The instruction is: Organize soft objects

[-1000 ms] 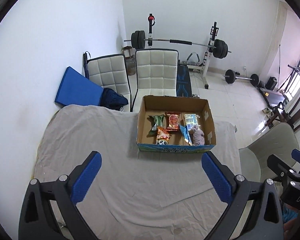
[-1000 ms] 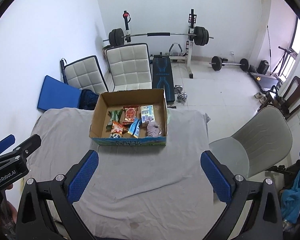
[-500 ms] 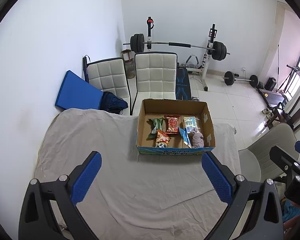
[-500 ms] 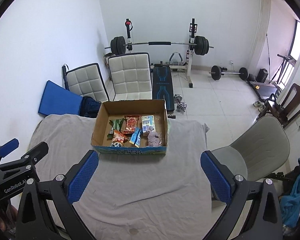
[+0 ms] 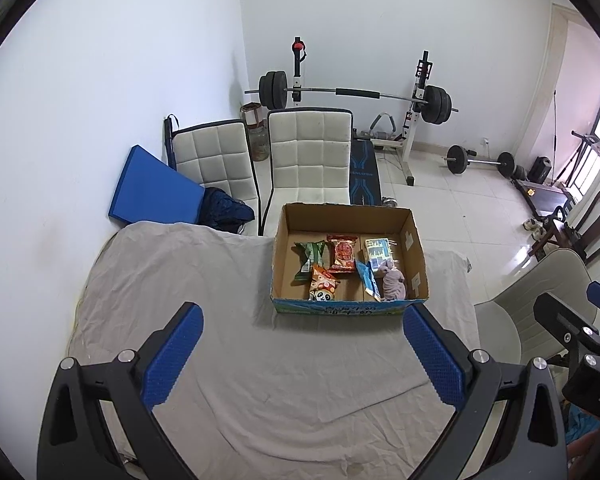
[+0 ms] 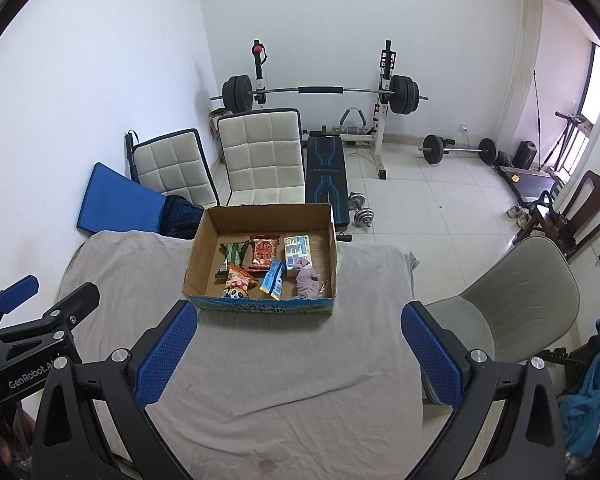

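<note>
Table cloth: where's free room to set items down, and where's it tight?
The grey cloth is bare between the cardboard box and both open grippers, left gripper and right gripper, and also to the box's left out to the table edge. Inside the box it is crowded: snack packets and a pale soft toy fill the middle and right; only its left strip is bare.

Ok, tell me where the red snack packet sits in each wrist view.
Left wrist: red snack packet right of centre, in the cardboard box, toward its far wall.
Right wrist: red snack packet left of centre, same spot in the box.
Shared landmark: the green packet just left of it.
</note>
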Available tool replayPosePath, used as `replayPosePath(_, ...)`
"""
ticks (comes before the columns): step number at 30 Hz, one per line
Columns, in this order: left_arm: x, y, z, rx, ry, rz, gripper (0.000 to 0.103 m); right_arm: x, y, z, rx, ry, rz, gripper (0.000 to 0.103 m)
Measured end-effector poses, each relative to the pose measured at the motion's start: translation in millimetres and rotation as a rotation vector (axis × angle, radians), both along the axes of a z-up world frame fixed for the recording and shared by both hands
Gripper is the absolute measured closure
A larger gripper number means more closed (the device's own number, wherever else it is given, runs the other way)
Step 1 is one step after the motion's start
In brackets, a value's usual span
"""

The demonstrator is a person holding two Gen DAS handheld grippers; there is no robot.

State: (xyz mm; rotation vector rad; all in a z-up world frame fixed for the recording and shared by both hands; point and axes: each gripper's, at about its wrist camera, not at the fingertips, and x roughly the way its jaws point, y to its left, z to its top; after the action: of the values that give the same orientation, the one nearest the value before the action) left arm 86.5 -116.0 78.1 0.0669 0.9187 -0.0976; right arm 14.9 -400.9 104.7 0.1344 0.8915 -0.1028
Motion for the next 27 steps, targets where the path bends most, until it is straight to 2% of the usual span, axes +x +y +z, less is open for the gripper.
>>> replayPosePath(27,5.7,0.5,2.7,-0.002,-0.004,-0.001,0.0,8.6,-3.0,-4.7,-0.011,-0.002,0.003,0.0)
